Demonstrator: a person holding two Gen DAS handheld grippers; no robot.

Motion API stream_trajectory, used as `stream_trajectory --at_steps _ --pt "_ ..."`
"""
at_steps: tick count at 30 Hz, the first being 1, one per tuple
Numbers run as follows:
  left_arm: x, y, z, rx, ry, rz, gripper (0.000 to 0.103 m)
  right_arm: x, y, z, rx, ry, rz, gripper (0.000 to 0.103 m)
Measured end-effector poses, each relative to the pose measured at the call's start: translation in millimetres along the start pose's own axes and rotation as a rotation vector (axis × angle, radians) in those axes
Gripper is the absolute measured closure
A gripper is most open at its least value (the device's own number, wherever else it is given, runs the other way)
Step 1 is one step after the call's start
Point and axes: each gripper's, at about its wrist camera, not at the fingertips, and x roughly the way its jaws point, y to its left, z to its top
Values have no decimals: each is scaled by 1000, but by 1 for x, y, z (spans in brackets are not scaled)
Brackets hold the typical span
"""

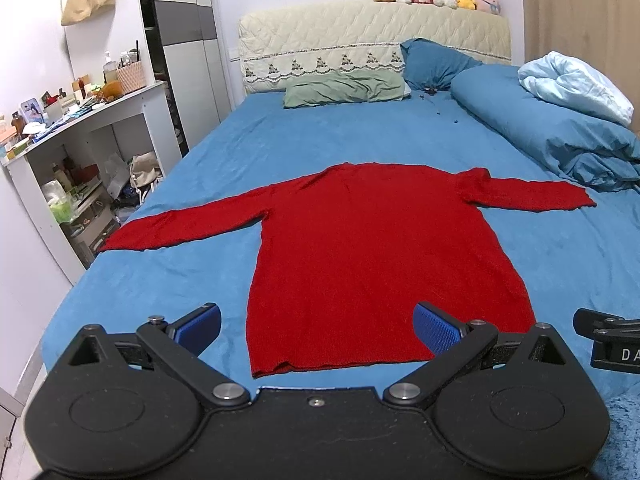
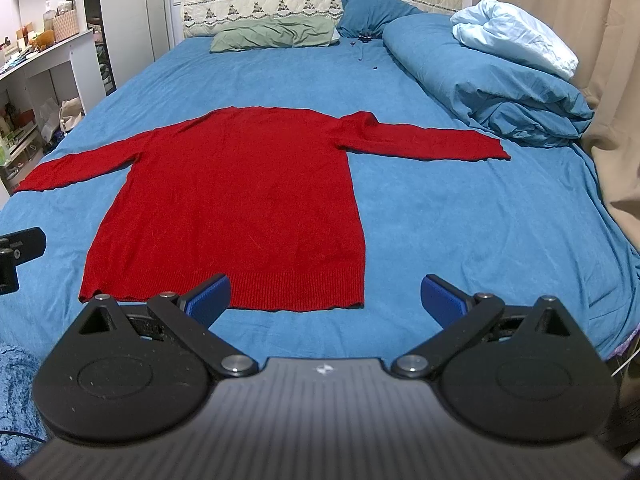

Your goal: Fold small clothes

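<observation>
A red long-sleeved sweater (image 1: 372, 248) lies flat on the blue bed sheet (image 1: 180, 264), sleeves spread to both sides, hem nearest me. It also shows in the right wrist view (image 2: 236, 200). My left gripper (image 1: 318, 330) is open and empty, hovering over the hem's left part. My right gripper (image 2: 326, 298) is open and empty, hovering at the hem's right corner. The right gripper's edge shows in the left wrist view (image 1: 608, 340), and the left gripper's edge shows in the right wrist view (image 2: 16, 252).
A green pillow (image 1: 344, 88), a blue pillow (image 1: 436, 64) and a rolled blue duvet (image 1: 560, 132) lie at the bed's head and right. A cluttered white shelf (image 1: 80, 128) stands left of the bed. A curtain (image 2: 612, 80) hangs at right.
</observation>
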Motion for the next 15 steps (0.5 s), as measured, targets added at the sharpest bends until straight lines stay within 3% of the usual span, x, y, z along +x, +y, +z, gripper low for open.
stream_trajectory --at_steps 15 --pt "-1 1 2 3 -1 2 0 -2 -1 0 1 -2 1 0"
